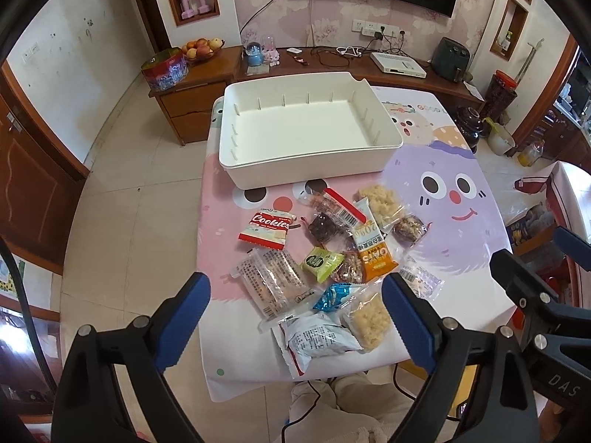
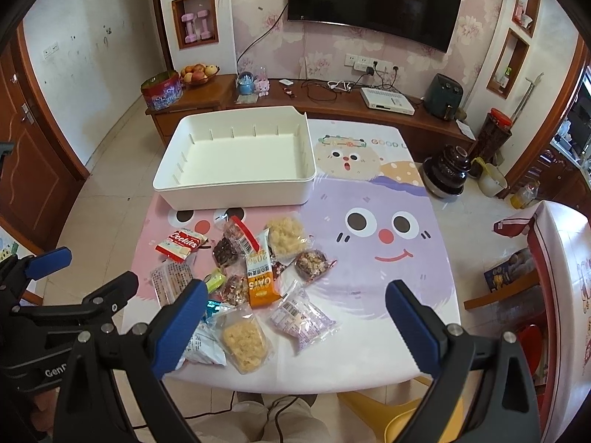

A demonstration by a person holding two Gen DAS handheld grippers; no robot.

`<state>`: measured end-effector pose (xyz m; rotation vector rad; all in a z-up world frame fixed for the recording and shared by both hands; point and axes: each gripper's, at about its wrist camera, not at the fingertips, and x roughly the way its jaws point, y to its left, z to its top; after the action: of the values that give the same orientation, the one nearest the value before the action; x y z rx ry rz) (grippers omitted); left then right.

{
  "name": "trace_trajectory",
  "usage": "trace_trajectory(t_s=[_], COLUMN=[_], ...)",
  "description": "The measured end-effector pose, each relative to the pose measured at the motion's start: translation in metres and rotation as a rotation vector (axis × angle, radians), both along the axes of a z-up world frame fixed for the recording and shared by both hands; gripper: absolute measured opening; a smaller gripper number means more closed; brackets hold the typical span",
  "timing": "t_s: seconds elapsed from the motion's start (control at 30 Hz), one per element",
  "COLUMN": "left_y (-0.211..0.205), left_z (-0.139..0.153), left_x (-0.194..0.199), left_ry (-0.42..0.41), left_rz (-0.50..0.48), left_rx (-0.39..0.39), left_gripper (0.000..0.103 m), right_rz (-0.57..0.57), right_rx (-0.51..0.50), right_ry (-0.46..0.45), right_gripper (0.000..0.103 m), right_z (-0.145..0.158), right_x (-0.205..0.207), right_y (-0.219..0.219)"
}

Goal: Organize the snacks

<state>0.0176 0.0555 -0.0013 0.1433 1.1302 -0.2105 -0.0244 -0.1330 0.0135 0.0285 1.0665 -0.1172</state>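
An empty white bin (image 1: pixel 295 170) stands at the far side of the table, also seen in the right wrist view as the bin (image 2: pixel 236 195). Several snack packets lie loose in front of it: a red Cookies pack (image 1: pixel 267 229), an orange oats bar (image 1: pixel 373 254), a green packet (image 1: pixel 321 262), a clear cracker pack (image 1: pixel 273 284) and a rice crisp pack (image 1: pixel 369 321). My left gripper (image 1: pixel 295 284) hovers open above the near packets, holding nothing. My right gripper (image 2: pixel 297 289) is open too, above the rice crisp pack (image 2: pixel 245 339) and a clear packet (image 2: pixel 303 317), holding nothing.
The table wears a cartoon cloth (image 2: pixel 369 258); its front edge runs just below the snacks. A person's legs (image 2: pixel 280 421) and a yellow stool (image 2: pixel 399 417) are under it. A wooden cabinet (image 1: pixel 369 70) lines the far wall.
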Motion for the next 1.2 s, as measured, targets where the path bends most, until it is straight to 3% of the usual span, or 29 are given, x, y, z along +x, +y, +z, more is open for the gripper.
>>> trace_trajectory(t_s=[0.47,0.83,0.97,1.2], left_y=[0.012,0.035,0.047,0.076], left_z=[-0.012,-0.022,-0.031,-0.066], left_x=[0.007,0.006,0.008,0.013], left_ry=[0.046,0.069,0.089,0.098], left_rz=[-0.008,-0.015,-0.003,0.054], left_rx=[0.005,-0.037,-0.068,0.028], left_gripper=[0.093,0.093,0.093,0.093], right_rz=[0.011,0.014,0.003,-0.033], right_rx=[0.013,0.024,0.018,0.009], right_ry=[0.038,0.056,0.088,0.120], right_gripper=[0.096,0.096,0.089,0.085], right_z=[-0.008,-0.018,-0.024,-0.039], right_x=[0.004,-0.004,-0.005,-0.013], right_y=[0.011,0.037,0.038,0.025])
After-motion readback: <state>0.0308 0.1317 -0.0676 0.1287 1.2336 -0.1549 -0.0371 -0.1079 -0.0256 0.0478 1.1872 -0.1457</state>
